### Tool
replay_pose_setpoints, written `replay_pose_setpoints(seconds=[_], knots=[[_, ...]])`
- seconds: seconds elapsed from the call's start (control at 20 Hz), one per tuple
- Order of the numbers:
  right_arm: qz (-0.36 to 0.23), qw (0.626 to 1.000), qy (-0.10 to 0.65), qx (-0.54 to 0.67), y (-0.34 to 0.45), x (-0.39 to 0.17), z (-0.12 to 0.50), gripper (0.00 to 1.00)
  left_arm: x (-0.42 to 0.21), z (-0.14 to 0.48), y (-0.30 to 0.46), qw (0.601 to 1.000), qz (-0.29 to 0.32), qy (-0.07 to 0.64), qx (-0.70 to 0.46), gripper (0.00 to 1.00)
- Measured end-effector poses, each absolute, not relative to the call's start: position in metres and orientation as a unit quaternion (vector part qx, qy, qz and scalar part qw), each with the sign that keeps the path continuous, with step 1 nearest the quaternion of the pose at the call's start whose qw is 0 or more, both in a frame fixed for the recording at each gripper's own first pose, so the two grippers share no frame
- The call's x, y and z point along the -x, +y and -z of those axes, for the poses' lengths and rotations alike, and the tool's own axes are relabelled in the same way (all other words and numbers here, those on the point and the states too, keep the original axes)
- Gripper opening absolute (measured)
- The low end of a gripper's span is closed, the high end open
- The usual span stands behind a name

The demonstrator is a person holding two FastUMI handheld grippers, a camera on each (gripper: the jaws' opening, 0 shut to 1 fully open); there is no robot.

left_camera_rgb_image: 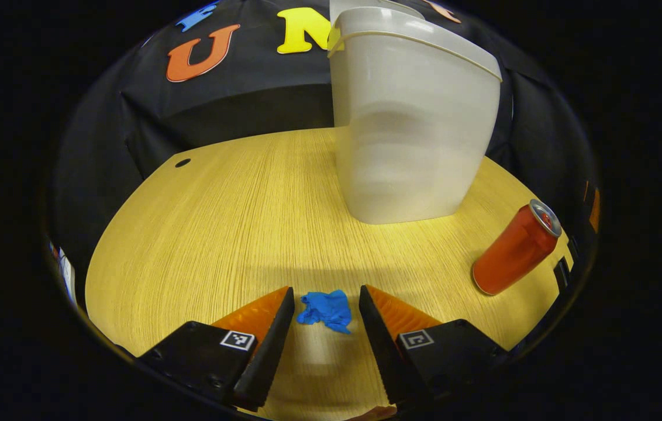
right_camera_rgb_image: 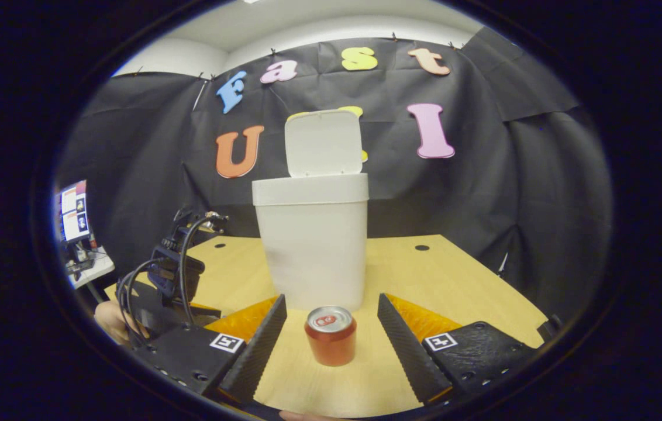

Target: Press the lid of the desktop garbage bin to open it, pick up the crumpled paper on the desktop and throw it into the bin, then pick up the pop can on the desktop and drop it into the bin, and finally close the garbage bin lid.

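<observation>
Bin (right_camera_rgb_image: 312,245) lid (right_camera_rgb_image: 323,143) up | left hand-held gripper (left_camera_rgb_image: 326,307) wide open around blue crumpled paper (left_camera_rgb_image: 326,310) on desk (left_camera_rgb_image: 220,222), untouched | right hand-held gripper (right_camera_rgb_image: 331,318) wide open, pop can (right_camera_rgb_image: 331,335) upright between fingers, ungripped

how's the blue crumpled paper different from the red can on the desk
The crumpled paper is blue, flat and ragged; the pop can is red, smooth and cylindrical. The paper lies low on the desktop, while the can stands upright with its silver top up. The paper sits between the open fingers of the left gripper; the can sits between those of the right gripper. Neither is gripped yet, and both rest on the desktop near the bin.
</observation>
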State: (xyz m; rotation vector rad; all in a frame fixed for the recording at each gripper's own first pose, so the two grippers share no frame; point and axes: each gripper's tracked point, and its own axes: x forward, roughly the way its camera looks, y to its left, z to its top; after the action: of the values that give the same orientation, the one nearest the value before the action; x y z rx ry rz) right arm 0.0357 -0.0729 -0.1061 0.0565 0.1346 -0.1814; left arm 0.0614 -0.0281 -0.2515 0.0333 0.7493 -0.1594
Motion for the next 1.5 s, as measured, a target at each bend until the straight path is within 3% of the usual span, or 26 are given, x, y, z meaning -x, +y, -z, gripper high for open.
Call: replay_pose_setpoints(seconds=[0.1,0.15,0.2,0.4,1.05,1.2,1.3,1.5], knots=[[0.096,0.991,0.087,-0.032,-0.072,-0.039,0.120,0.96,-0.065,0.251,-0.026,0.926,0.082,0.369,-0.019,0.72],[0.095,0.990,0.096,-0.034,-0.070,-0.040,0.127,0.96,-0.062,0.252,-0.023,0.926,0.081,0.368,-0.023,0.76],[0.092,0.989,0.106,-0.036,-0.067,-0.041,0.134,0.96,-0.063,0.250,-0.023,0.926,0.082,0.367,-0.030,0.67],[0.095,0.986,0.135,-0.029,-0.064,-0.049,0.154,0.94,-0.064,0.250,-0.021,0.927,0.082,0.364,-0.034,0.60],[0.103,0.972,0.206,-0.052,-0.072,-0.065,0.201,0.96,-0.066,0.261,-0.020,0.923,0.087,0.374,-0.027,0.60],[0.113,0.971,0.205,-0.048,-0.082,-0.069,0.203,0.96,-0.070,0.262,-0.020,0.923,0.086,0.374,-0.026,0.52],[0.105,0.971,0.207,-0.056,-0.080,-0.072,0.205,0.89,-0.071,0.261,-0.021,0.924,0.086,0.373,-0.026,0.49],[0.097,0.972,0.206,-0.056,-0.079,-0.078,0.209,0.86,-0.075,0.240,-0.015,0.939,0.073,0.335,-0.041,0.47]])
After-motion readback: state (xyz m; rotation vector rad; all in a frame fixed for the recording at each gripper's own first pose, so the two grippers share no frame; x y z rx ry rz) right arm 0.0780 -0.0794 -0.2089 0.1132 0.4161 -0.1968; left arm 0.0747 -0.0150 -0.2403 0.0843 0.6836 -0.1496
